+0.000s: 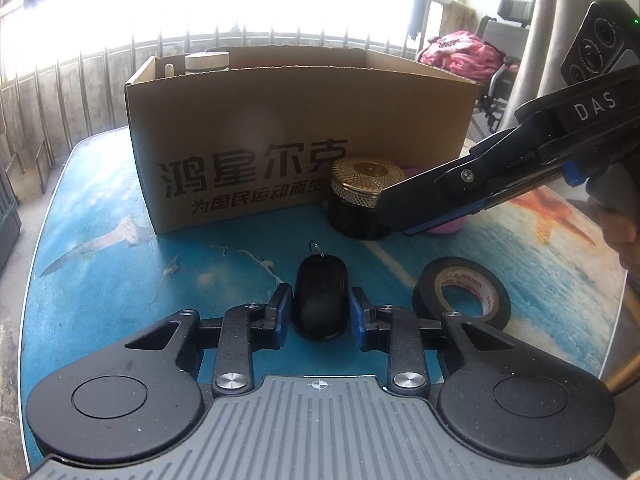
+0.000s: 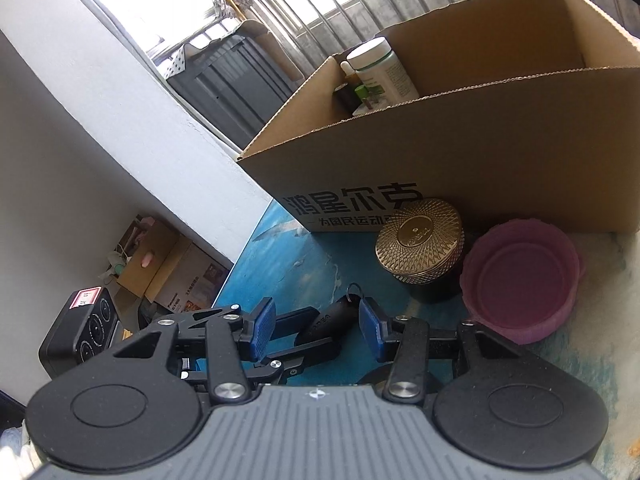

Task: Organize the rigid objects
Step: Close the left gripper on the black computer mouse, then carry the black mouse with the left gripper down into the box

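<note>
A black oval key fob [image 1: 320,298] with a key ring lies on the blue sea-print table [image 1: 100,280]. My left gripper [image 1: 320,308] is open, its blue-padded fingers on either side of the fob, apart from it. The fob also shows in the right wrist view [image 2: 332,318], with the left gripper's fingers [image 2: 316,344] around it. My right gripper [image 2: 318,326] is open and empty, held above the table; in the left wrist view its fingers [image 1: 424,208] hang in front of a gold-lidded black jar [image 1: 360,200].
An open cardboard box [image 1: 300,136] at the back holds bottles [image 2: 380,68]. In front of it stand the gold-lidded jar [image 2: 420,240] and a pink bowl [image 2: 520,280]. A black tape roll [image 1: 462,292] lies right of the fob.
</note>
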The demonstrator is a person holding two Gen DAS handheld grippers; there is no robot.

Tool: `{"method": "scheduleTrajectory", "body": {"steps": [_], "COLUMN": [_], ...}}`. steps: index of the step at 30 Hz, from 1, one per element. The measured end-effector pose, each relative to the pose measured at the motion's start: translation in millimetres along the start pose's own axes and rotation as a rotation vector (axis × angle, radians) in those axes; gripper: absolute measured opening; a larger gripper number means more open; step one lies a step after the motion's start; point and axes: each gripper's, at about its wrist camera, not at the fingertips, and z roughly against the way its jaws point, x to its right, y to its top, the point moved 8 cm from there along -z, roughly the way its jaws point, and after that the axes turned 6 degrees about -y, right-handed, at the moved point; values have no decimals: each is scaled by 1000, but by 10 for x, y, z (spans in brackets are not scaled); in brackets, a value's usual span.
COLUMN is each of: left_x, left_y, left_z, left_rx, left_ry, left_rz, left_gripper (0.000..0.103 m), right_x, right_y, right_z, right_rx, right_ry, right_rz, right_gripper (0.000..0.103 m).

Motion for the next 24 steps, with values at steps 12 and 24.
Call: {"method": "scheduleTrajectory", "body": {"steps": [12,24], "left_x": [42,122], "left_y": [35,514], "left_z": [244,525], "left_rx": [72,161], "left_ry": [-111,-87], "left_rz": [129,38], "left_gripper": [29,29], "right_x": [-51,-228], "right_y": [-144,13], "right_z": [-141,-67], "right_rx": [-52,42], "right_ry": [12,125], "right_rz": [-25,-47], "right_gripper": [49,32]}}
